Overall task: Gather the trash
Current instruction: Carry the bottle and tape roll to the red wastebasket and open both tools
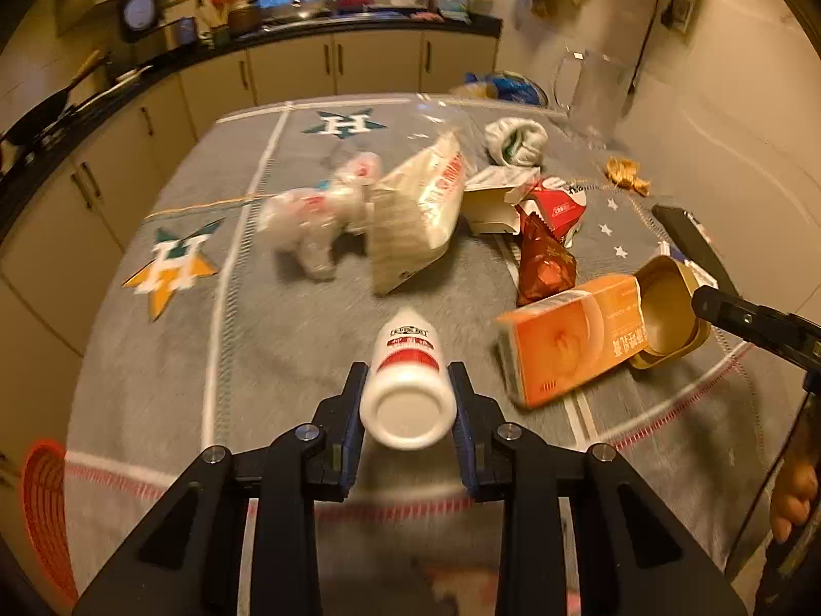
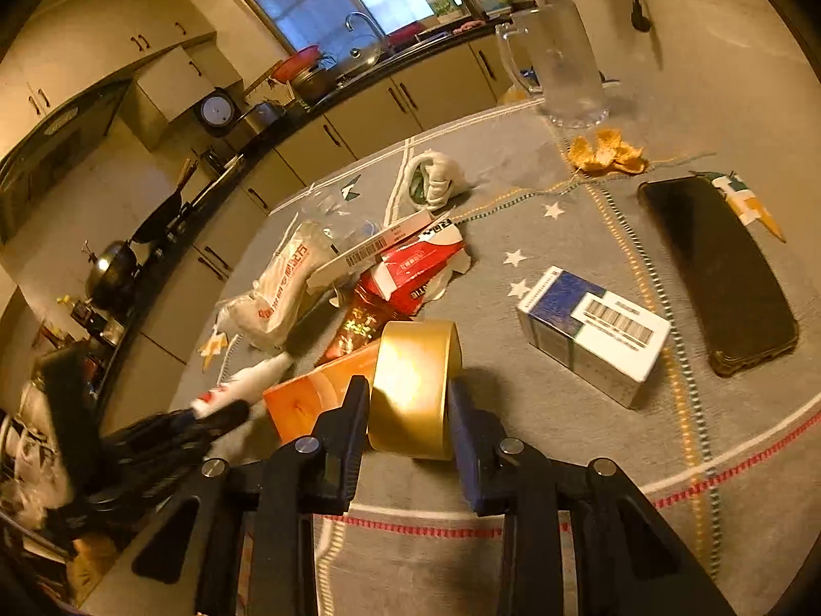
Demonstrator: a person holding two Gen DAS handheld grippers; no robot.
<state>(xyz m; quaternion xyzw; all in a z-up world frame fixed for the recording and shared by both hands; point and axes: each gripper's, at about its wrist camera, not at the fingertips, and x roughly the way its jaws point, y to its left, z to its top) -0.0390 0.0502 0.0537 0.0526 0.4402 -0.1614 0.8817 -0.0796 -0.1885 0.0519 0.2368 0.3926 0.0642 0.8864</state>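
Observation:
My left gripper [image 1: 408,400] is shut on a white bottle with a red label [image 1: 408,385], held above the grey tablecloth [image 1: 287,339]; it also shows in the right wrist view [image 2: 241,385]. My right gripper [image 2: 408,410] is shut on a gold tin [image 2: 415,390], seen in the left wrist view [image 1: 667,313] beside an orange box [image 1: 569,339]. Trash lies beyond: a white plastic bag [image 1: 415,215], a crumpled clear wrapper [image 1: 323,210], a red foil wrapper [image 1: 544,262], a red-and-white carton [image 1: 556,203], peel scraps [image 2: 605,154].
A black phone [image 2: 718,272] and a blue-and-white box [image 2: 595,333] lie at right. A glass pitcher [image 2: 559,61] stands at the table's far end. A red basket [image 1: 43,508] sits low at left. Kitchen counters run along the back.

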